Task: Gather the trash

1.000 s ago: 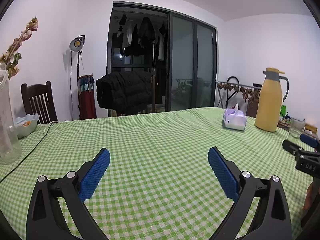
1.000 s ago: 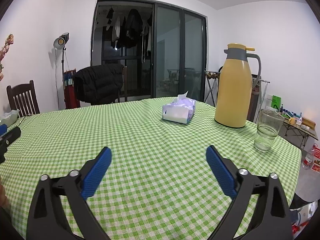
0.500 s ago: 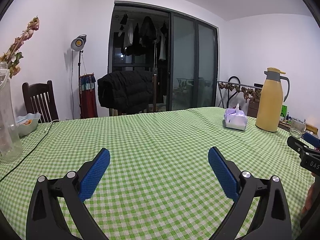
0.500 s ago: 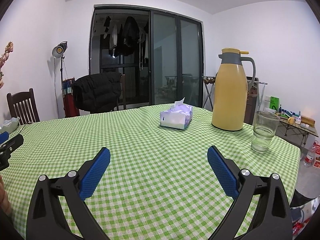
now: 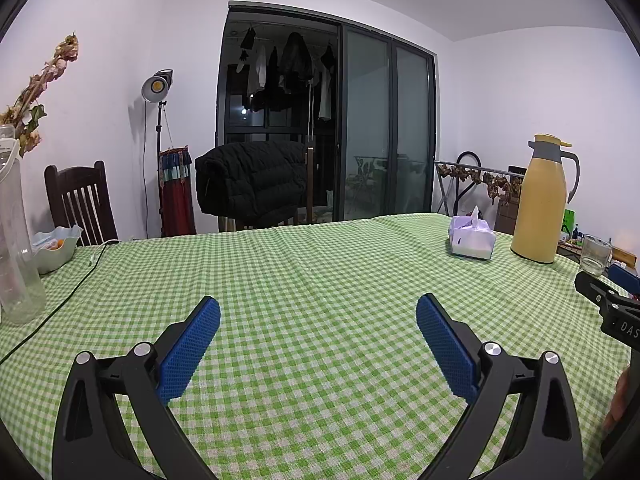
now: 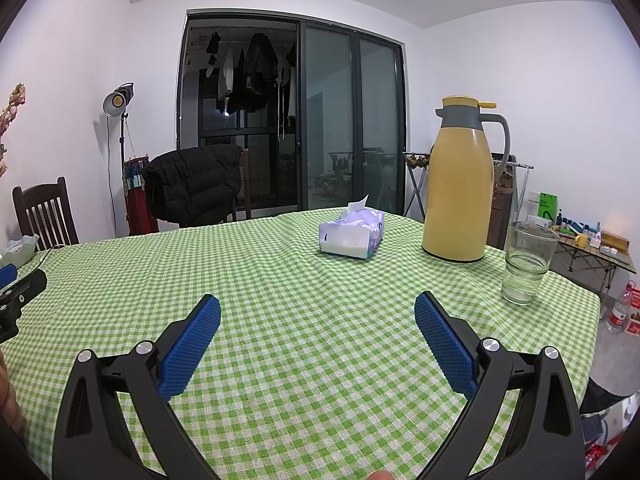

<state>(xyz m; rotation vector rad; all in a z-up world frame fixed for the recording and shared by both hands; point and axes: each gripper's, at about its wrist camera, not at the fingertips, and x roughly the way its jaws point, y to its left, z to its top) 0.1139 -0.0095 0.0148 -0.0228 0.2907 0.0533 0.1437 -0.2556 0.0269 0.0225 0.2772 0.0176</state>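
Note:
Both grippers hover over a table with a green checked cloth [image 5: 320, 280]. My left gripper [image 5: 318, 312] is open, with nothing between its blue pads. My right gripper [image 6: 317, 310] is open too and holds nothing. A tissue pack [image 6: 352, 236] with a tissue sticking out lies ahead of the right gripper; in the left wrist view the tissue pack [image 5: 472, 238] is far right. I see no loose scrap or wrapper on the cloth. The right gripper's tip [image 5: 612, 304] shows at the right edge of the left wrist view, and the left gripper's tip [image 6: 18, 292] at the left edge of the right wrist view.
A yellow thermos jug [image 6: 460, 188] and a glass of water [image 6: 526, 262] stand at the right. A clear vase [image 5: 18, 240], a pale bowl [image 5: 54, 246] and a black cable [image 5: 60, 304] are at the left. Chairs, one with a black jacket [image 5: 250, 184], stand beyond the far edge.
Both views have shifted slightly, as if the grippers drew back or tilted a little. The jaws have stayed open and nothing on the table has moved.

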